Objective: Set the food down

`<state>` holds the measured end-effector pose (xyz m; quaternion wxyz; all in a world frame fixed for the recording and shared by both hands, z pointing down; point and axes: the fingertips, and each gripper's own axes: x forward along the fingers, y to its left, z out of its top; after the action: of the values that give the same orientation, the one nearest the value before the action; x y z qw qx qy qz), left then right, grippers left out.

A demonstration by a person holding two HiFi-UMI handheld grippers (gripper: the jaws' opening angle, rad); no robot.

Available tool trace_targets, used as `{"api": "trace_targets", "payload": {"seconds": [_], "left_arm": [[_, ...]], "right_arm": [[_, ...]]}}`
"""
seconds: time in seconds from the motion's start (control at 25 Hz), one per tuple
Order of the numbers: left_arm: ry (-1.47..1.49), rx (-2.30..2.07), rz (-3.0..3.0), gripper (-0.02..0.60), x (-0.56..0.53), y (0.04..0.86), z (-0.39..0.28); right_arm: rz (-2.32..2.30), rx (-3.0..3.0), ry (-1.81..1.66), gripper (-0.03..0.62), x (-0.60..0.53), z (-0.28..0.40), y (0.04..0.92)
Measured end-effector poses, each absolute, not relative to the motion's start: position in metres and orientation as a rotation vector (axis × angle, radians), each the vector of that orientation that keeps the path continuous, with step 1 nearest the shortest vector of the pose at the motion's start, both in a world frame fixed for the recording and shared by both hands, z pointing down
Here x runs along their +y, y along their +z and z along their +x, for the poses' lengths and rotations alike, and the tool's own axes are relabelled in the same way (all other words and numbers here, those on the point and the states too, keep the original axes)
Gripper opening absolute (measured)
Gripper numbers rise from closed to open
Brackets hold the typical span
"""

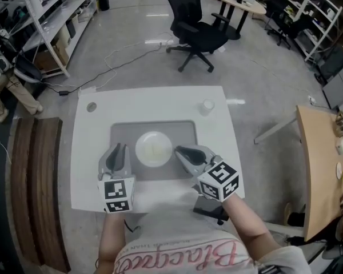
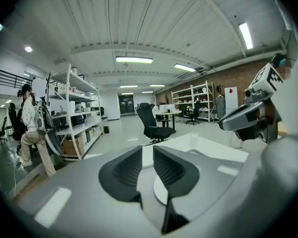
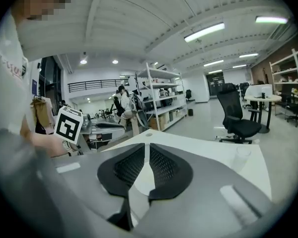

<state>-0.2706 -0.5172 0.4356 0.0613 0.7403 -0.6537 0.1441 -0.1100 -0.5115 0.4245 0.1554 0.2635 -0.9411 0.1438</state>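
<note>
Head view: one round white plate (image 1: pixel 154 149), lying flat at the middle of a grey mat (image 1: pixel 123 131) on a white table (image 1: pixel 103 181), its food only a pale smear at the centre, too faint to show a long axis or heading. Left gripper (image 1: pixel 121 148) just left of the plate's rim and right gripper (image 1: pixel 178 150) just right of it, each pointing away from the person across the table. Jaws of both drawn almost together to a thin slit, empty; a cup (image 1: pixel 206 106) stands well apart near the far right corner.
</note>
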Motion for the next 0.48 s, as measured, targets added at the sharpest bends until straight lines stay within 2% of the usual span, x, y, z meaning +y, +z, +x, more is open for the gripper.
{"api": "trace_targets", "payload": {"seconds": [0.48], "left_arm": [[0.159,-2.139,2.444,0.064,-0.477,0.341,-0.251]], "right_arm": [[0.911,-2.788,-0.125,0.032,-0.478,-0.096,0.349]]}}
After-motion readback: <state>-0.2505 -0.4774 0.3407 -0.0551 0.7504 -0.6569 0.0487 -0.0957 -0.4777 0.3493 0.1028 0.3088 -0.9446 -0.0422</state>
